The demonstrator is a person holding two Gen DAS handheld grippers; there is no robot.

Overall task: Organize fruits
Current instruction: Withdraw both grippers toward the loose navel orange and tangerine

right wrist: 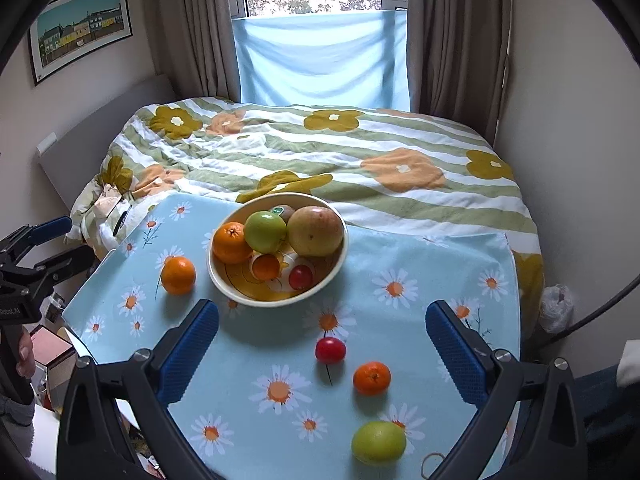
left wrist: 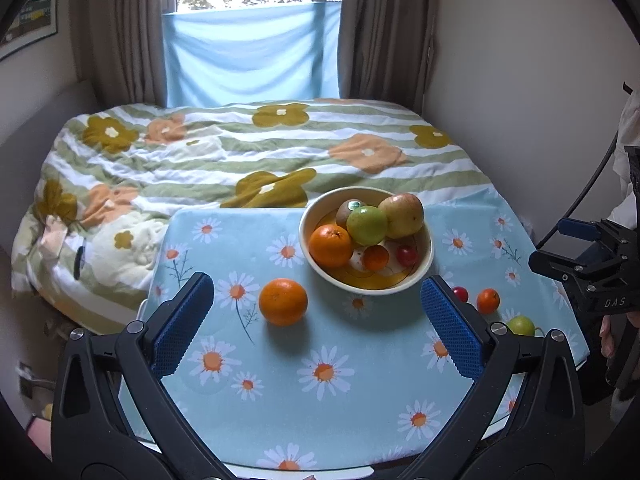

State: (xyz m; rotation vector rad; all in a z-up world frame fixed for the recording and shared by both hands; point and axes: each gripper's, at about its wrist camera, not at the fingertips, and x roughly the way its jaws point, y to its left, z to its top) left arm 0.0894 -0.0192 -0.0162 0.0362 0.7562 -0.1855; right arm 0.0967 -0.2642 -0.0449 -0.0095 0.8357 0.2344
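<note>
A cream bowl on the daisy tablecloth holds an orange, a green apple, a large yellow-red apple, a kiwi, a small mandarin and a red tomato. Loose on the cloth lie an orange, a red tomato, a small mandarin and a green apple. My left gripper is open, the loose orange just ahead between its fingers' line. My right gripper is open around the tomato and mandarin area, touching nothing.
The table stands against a bed with a flowered quilt. Walls close in on the right. A rubber band lies by the green apple. Clutter sits on the floor at the table's left side.
</note>
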